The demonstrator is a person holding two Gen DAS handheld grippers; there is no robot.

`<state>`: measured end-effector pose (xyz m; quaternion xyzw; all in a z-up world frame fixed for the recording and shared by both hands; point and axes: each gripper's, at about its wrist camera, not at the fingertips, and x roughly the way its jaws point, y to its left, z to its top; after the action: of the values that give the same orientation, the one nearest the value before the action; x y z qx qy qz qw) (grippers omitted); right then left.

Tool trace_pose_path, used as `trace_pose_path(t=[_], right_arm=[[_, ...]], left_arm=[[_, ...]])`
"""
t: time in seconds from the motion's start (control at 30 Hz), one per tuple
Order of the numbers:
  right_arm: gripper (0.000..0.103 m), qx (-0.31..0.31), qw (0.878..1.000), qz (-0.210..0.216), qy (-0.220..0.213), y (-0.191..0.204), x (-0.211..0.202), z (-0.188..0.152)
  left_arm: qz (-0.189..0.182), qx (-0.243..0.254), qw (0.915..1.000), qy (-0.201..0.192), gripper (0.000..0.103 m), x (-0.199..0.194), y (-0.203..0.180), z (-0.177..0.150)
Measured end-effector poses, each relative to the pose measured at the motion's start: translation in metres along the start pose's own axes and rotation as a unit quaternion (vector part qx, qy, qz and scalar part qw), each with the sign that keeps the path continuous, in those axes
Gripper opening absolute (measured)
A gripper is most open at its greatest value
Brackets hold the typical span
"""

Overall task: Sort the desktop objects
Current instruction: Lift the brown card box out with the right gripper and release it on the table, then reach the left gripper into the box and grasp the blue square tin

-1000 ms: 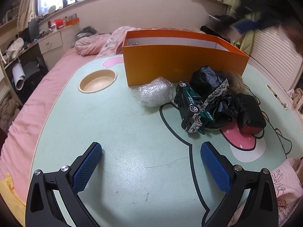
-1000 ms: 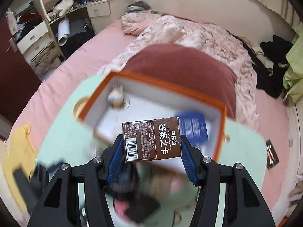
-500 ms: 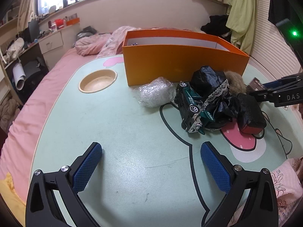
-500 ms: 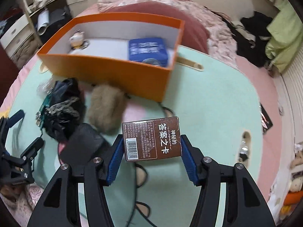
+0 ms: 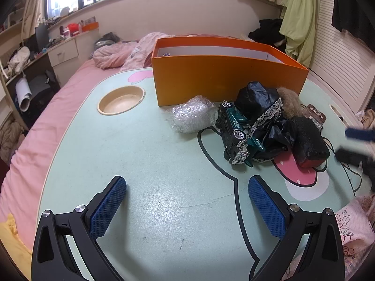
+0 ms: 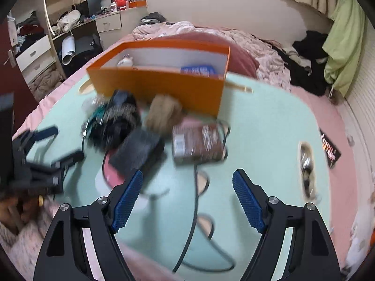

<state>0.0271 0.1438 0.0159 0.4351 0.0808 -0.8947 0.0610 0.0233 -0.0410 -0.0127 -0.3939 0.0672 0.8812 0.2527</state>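
Right wrist view: right claw (image 6: 187,201), jaws just opened, holds nothing; brown card box (image 6: 196,144) lies on worktop (image 6: 269,126). Left claw (image 5: 187,207) gapes empty.

Both views sit just behind their own jaws and look forward and steeply down over the pale green table (image 5: 145,145). The left wrist view faces the long side of the orange box (image 5: 225,79), far ahead of its jaws. The right wrist view, blurred, meets that box (image 6: 164,86) at an angle. The 2 views share the box and the clutter before it.
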Motion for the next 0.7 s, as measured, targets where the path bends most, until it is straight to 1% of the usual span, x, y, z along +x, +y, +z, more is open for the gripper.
trace_pose_path(t=[0.13, 0.17, 0.23, 0.3, 0.33, 0.37, 0.6, 0.7], right_arm=[[0.079, 0.008, 1.0, -0.01, -0.02, 0.006, 0.011, -0.021], [0.082, 0.009, 1.0, -0.011, -0.026, 0.009, 0.012, -0.024], [0.084, 0.008, 0.999, -0.012, -0.036, 0.011, 0.013, -0.028], [0.091, 0.005, 0.999, -0.01, -0.033, 0.013, 0.014, -0.027], [0.101, 0.005, 0.999, -0.01, -0.031, 0.012, 0.016, -0.027], [0.103, 0.007, 0.999, -0.01, -0.031, 0.01, 0.018, -0.027], [0.103, 0.005, 0.999, -0.005, -0.04, 0.006, 0.021, -0.025], [0.103, 0.006, 0.999, -0.004, -0.04, 0.006, 0.021, -0.025]], left_arm=[[0.0, 0.001, 1.0, 0.0, 0.103, 0.0, 0.0, 0.0], [0.0, 0.001, 1.0, 0.0, 0.103, 0.0, 0.0, 0.0], [-0.001, 0.0, 1.0, 0.0, 0.103, 0.0, 0.0, 0.0], [0.0, 0.001, 1.0, 0.0, 0.103, 0.0, 0.0, 0.0], [0.0, 0.001, 1.0, 0.0, 0.103, 0.0, 0.0, 0.0], [0.0, 0.001, 1.0, 0.0, 0.103, 0.0, 0.0, 0.0], [0.0, 0.003, 1.0, 0.002, 0.103, -0.001, 0.0, 0.001], [-0.003, 0.007, 0.9998, 0.016, 0.103, -0.005, -0.002, 0.009]])
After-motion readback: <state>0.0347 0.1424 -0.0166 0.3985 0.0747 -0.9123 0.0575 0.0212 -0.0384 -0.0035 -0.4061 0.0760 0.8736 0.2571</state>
